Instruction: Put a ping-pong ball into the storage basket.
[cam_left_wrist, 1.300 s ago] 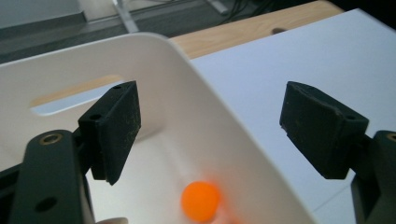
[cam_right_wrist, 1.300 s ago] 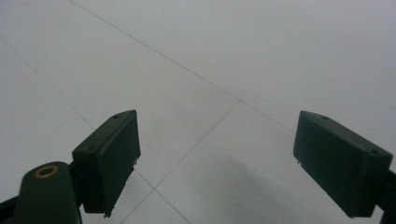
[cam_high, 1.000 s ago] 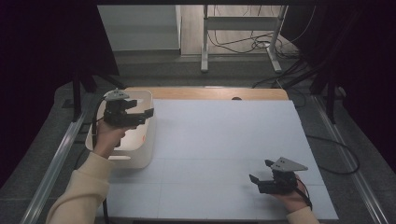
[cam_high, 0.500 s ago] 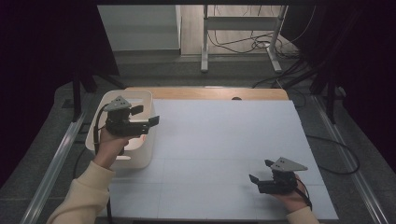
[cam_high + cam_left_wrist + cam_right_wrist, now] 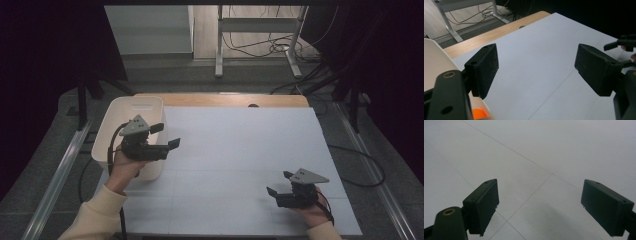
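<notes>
Bin: white plastic bin (image 5: 131,131) with a handle slot in its far wall, standing at the left edge of the surface; the work in hand seems to centre on it, since the left tool hangs over its inner rim.
Surface: pale grey-white sheet (image 5: 240,150) with faint seam lines, laid over a wooden top whose far edge shows; bare in front of both tools, which suits setting something down.
Left tool: left tool (image 5: 167,137) held level above the bin's right rim, pointing out across the surface; jaws stand well apart with nothing between them.
Right tool: right tool (image 5: 280,184) resting low near the front right corner of the surface, well apart from the bin; jaws wide apart and empty, seemingly parked while the other hand works.
Orange item: small orange thing (image 5: 479,114) low at the bin in the left gripper view; possibly a ball, too little visible to say.
Writing: no brand, label or text readable anywhere.
</notes>
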